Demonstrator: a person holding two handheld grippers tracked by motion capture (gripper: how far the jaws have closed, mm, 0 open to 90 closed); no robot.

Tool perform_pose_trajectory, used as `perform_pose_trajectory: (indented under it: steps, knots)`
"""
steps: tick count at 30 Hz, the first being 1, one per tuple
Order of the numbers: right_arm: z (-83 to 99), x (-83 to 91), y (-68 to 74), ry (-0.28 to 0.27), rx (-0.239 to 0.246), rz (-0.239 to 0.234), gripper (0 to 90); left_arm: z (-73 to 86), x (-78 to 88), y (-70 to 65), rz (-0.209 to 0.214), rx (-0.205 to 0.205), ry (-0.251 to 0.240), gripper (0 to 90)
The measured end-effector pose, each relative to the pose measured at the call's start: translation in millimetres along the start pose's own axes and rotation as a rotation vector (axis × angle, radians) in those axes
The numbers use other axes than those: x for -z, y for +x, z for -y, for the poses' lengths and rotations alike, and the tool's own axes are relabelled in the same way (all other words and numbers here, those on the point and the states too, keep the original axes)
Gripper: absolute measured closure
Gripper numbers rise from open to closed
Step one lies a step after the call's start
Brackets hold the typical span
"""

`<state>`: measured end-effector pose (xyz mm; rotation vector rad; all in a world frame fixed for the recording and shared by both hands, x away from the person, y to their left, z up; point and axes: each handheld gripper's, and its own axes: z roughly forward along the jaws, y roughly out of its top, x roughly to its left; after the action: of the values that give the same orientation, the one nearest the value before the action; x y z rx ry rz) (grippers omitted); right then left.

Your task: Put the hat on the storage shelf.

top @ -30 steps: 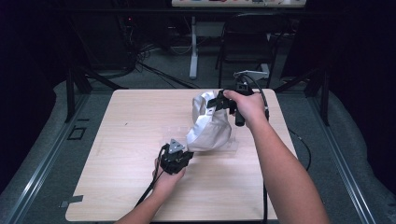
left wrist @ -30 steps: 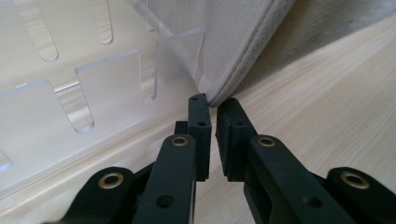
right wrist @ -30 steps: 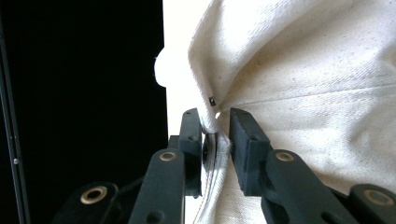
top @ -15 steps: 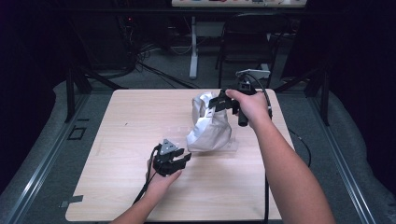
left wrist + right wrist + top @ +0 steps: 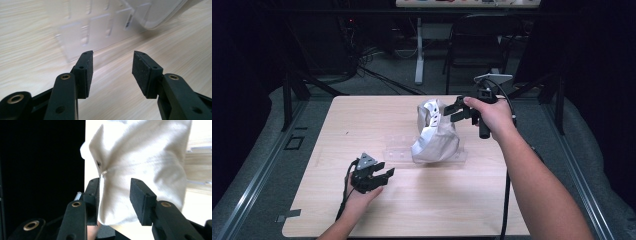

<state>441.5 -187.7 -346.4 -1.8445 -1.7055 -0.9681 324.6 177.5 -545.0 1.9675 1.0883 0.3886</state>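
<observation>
**Left gripper draws back while the right stays at the bag's top**

Seen from the high view, a crumpled white bag [image 5: 435,132] stands near the middle of a pale wooden tabletop [image 5: 322,150], resting on a clear plastic tray [image 5: 397,150] that is hard to make out against the wood. The right gripper [image 5: 452,111] is at the bag's upper edge, held by a hand reaching in from the right. The left gripper [image 5: 382,175] sits low at the front left of the tabletop, well apart from the bag.

Compared with a second ago, the left gripper has slid back toward the person and away from the bag, while the right gripper has kept its place. This suggests the left hand has let go or is repositioning, leaving the bag to the right gripper alone.

The left gripper view shows its jaws spread wide with nothing between them, pointing at the tray's near edge [image 5: 82,37] and the bag's rounded underside [image 5: 155,12]. The right gripper view gives what the high view cannot: its jaws are spread on either side of a fold of the bag [image 5: 140,160], one jaw against the cloth-like surface, not closed tight on it.
</observation>
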Motion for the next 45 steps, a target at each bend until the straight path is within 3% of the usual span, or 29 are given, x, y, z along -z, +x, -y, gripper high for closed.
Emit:
perform_pose_trajectory:
  steps: [4,8,13,16,24,31,38,45]
  knots:
    - [5.5,5.9,-6.9,0.0,0.006,0.01,60.3,12.1,15.7,14.8,-0.038,0.003,-0.004,51.0]
    - [10.0,11.6,-16.4,-0.005,0.007,0.019,60.2,21.8,26.6,30.0,-0.066,0.041,-0.011,51.0]
    - [18.2,17.6,-26.5,-0.017,0.009,0.034,59.0,25.3,31.8,44.3,-0.085,0.084,-0.028,51.0]
    - [24.2,21.0,-33.5,-0.035,0.047,0.053,56.2,26.8,31.3,50.4,-0.094,0.099,-0.024,51.0]
    - [42.7,25.4,-57.3,-0.025,0.054,0.08,54.8,29.2,27.0,53.9,-0.107,0.1,-0.017,51.0]
    - [61.0,23.1,-77.4,-0.037,0.095,0.127,51.9,29.9,24.1,52.6,-0.108,0.087,-0.009,51.0]
    - [83.2,6.5,-102.9,-0.037,0.106,0.165,51.5,30.8,21.9,51.5,-0.106,0.089,-0.002,50.8]
    - [103.9,-17.7,-129.7,-0.013,0.148,0.242,51.7,30.8,20.6,50.5,-0.101,0.088,0.004,50.8]
